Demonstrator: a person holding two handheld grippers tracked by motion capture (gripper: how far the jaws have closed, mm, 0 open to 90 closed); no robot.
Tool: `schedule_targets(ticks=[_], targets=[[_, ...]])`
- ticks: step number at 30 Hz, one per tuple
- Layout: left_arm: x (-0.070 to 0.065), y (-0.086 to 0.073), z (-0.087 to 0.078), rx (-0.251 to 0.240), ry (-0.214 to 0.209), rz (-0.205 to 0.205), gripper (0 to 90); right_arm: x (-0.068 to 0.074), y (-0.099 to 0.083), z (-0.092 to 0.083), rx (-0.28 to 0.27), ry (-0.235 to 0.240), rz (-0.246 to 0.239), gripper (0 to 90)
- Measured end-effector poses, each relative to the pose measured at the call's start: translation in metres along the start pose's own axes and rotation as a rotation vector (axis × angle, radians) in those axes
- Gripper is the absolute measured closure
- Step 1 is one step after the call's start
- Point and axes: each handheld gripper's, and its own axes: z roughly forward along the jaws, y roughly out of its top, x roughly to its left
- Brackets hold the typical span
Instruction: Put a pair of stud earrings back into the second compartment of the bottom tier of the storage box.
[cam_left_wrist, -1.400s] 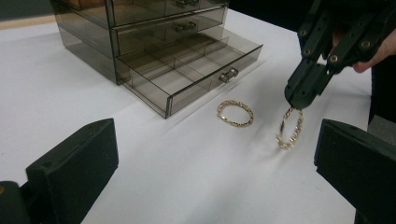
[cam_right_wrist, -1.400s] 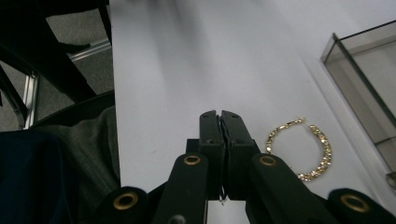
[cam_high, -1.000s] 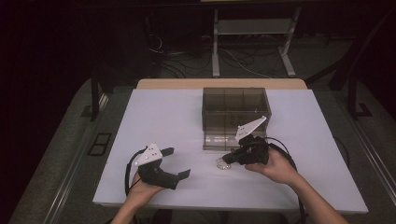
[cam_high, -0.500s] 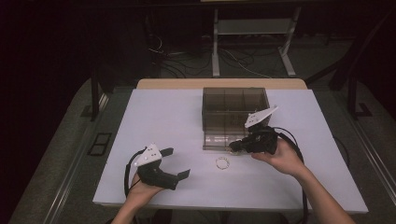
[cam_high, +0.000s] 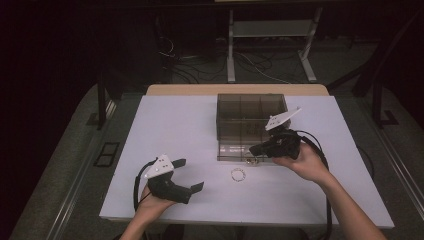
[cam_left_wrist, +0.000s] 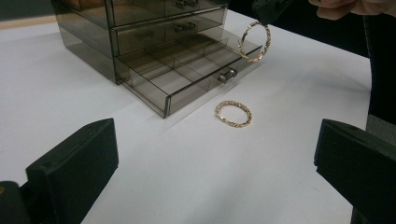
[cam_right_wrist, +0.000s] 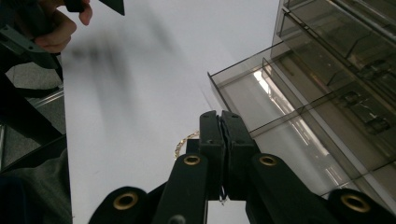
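A: Two rings, one drawer box (cam_high: 251, 120). Where does the open bottom drawer (cam_left_wrist: 187, 70) lie from the held ring?

B: Directly beneath and just behind. The right gripper (cam_high: 256, 149), jaws clenched on one gold ring (cam_left_wrist: 255, 41), hangs that ring upright at the drawer's front corner, above the knob.

A: And the second ring (cam_high: 239, 174)?

B: Flat on the white table (cam_high: 175, 130), just in front of the drawer, between both hands. The left gripper (cam_high: 189, 174), jaws released and holding nothing, faces it but sits well apart; the right is nearer.

right claw (cam_high: 253, 149) clamped, left claw (cam_high: 189, 175) agape
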Motion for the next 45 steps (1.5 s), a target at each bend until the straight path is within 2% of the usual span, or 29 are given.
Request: schedule_targets(ticks=[8, 15, 26, 36, 45], targets=[[0.0, 0.0, 0.0, -0.002, 0.0, -0.002, 0.0, -0.009, 0.008, 0.002, 0.015, -0.02, 0.008, 87.2], [0.0, 0.0, 0.0, -0.003, 0.001, -0.003, 0.0, -0.018, 0.01, 0.006, 0.004, -0.045, 0.021, 87.3], [0.0, 0.0, 0.0, 0.0, 0.001, 0.002, 0.0, -0.037, 0.007, 0.016, -0.003, -0.09, 0.074, 87.2], [-0.001, 0.0, 0.002, 0.0, -0.004, 0.002, 0.0, -0.047, 0.004, 0.037, 0.027, -0.088, 0.104, 87.1], [-0.002, 0.0, 0.003, 0.007, -0.008, 0.007, 0.0, -0.051, -0.003, 0.048, 0.052, -0.08, 0.133, 87.0]])
